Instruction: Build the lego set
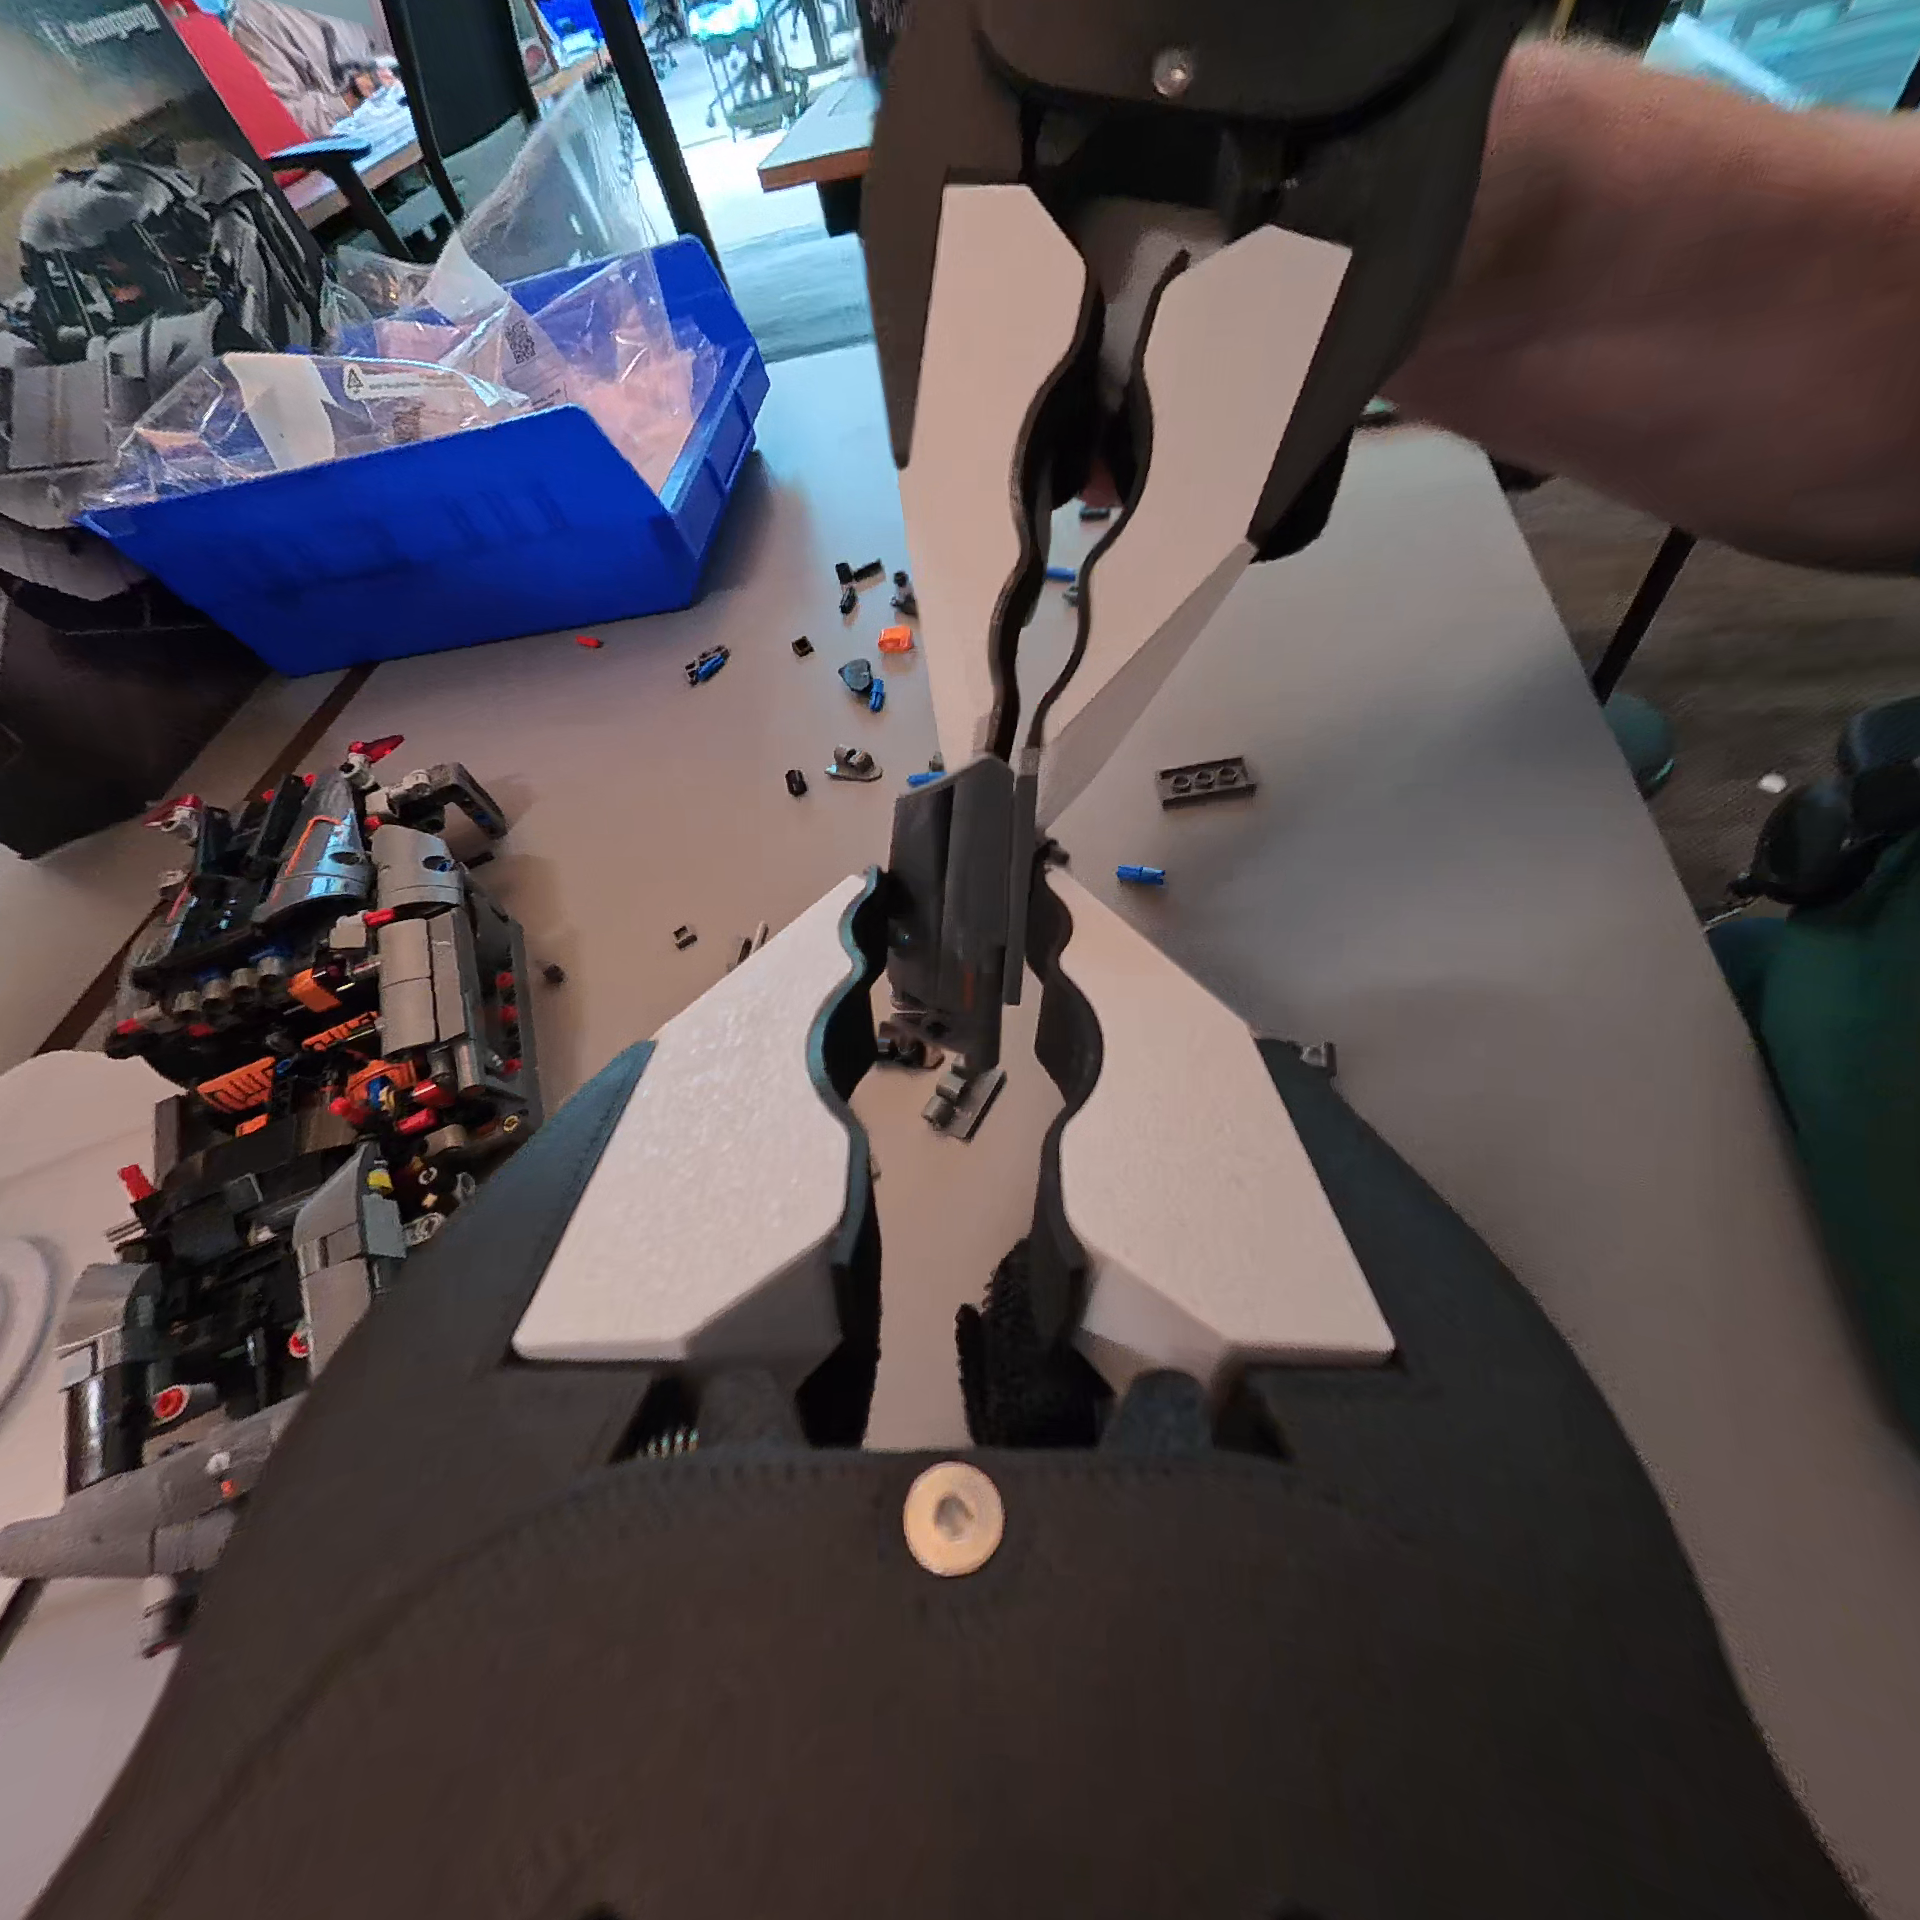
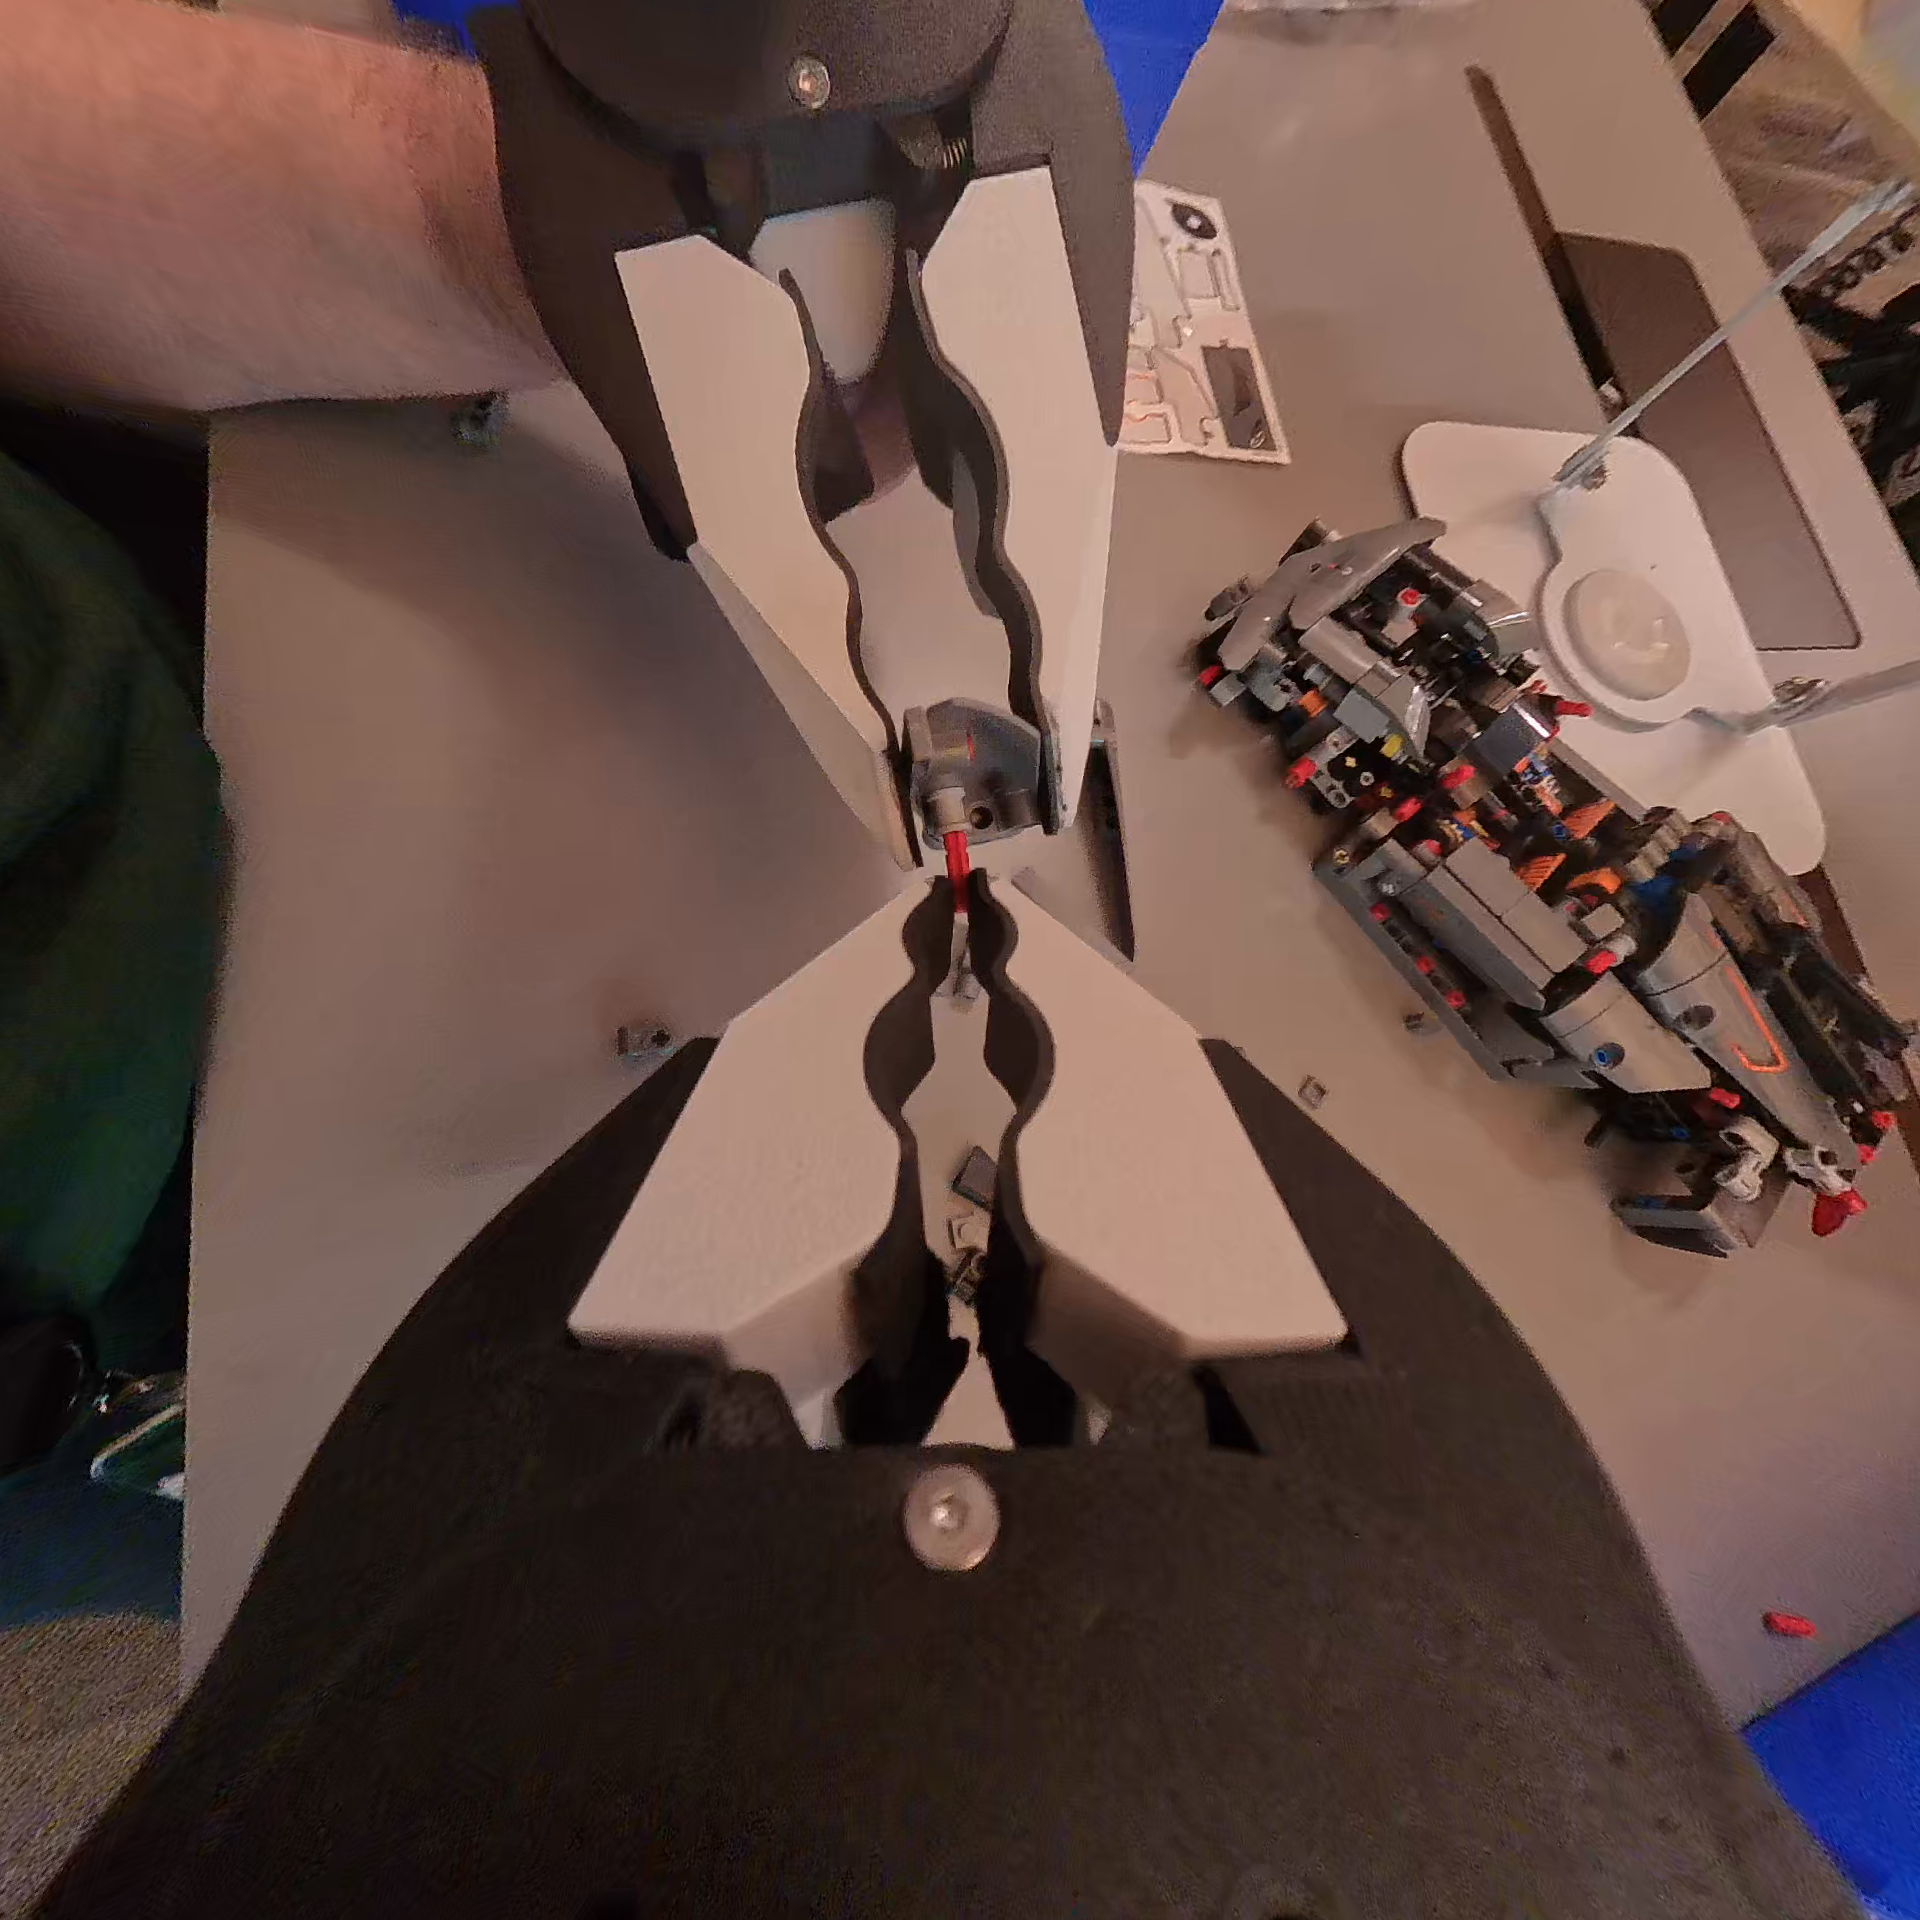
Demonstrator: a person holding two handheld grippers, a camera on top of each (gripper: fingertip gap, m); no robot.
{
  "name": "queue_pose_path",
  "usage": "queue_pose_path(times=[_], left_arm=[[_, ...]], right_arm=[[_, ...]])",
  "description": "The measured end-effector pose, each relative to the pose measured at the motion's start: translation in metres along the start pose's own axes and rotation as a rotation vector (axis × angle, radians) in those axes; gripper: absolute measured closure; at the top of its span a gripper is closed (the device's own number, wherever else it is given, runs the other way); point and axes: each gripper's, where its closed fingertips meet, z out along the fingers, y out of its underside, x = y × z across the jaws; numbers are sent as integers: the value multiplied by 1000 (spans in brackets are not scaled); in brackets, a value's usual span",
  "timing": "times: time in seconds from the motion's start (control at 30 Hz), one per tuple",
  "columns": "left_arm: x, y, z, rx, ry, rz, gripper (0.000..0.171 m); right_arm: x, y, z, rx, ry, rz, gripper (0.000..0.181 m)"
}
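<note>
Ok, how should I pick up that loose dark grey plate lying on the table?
Come straight down and pinch the dark grey plate across its narrow width, on the two long edges: it lies flat, studs up, so only its thin sides are grippable.

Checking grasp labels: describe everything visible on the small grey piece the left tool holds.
The small grey piece is a dark grey, plastic-looking sub-assembly: flat panels in the left wrist view, a curved shell with a small red mark and a round hole in the right wrist view. The left tool pinches it at its fingertips, above the table. A red pin sticks out of a light grey socket on it; the right tool grips that pin.
</note>
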Motion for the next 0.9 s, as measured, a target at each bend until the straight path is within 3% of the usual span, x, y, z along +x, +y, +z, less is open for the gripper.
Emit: queue_pose_path(times=[0.33, 0.57, 0.63, 0.7, 0.9], left_arm=[[5, 3, 1, -72, -56, 154, 147], [8, 1, 2, -48, -50, 169, 147], [8, -2, 2, -31, -49, 159, 147], [4, 0, 0, -25, -45, 129, 147], [-3, 6, -2, -22, -28, 42, 148]], right_arm=[[-6, 1, 1, 21, -205, 89, 181], [-10, -15, -5, 154, -309, 142, 181], [-4, -8, -1, 126, -265, 157, 181], [-3, -9, -5, 192, -286, 203, 181], [11, 30, -14, 154, -189, 330, 181]])
